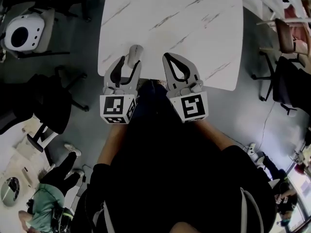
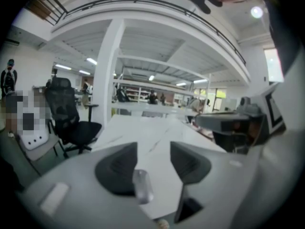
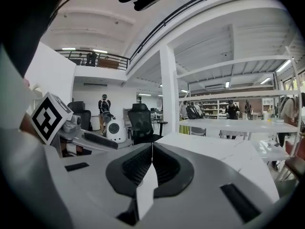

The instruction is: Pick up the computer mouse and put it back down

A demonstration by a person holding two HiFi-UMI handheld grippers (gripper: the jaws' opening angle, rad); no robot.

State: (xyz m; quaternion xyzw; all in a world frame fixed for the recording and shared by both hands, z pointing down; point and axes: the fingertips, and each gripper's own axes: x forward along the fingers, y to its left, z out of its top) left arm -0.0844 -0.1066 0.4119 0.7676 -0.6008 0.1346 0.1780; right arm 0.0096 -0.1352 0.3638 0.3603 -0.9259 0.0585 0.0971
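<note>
grey mouse (image 2: 142, 185) lies between parted jaws of the left gripper (image 2: 153, 147).

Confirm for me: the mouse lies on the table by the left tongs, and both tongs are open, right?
Not both. The right tongs are shut on nothing, as the right gripper view shows. The left tongs are open, with the mouse on the table by them.

Small silvery-grey computer mouse (image 1: 134, 54), lying flat on the white table (image 1: 194, 28). It's by the near edge, around 11 o'clock in the head view.
</note>
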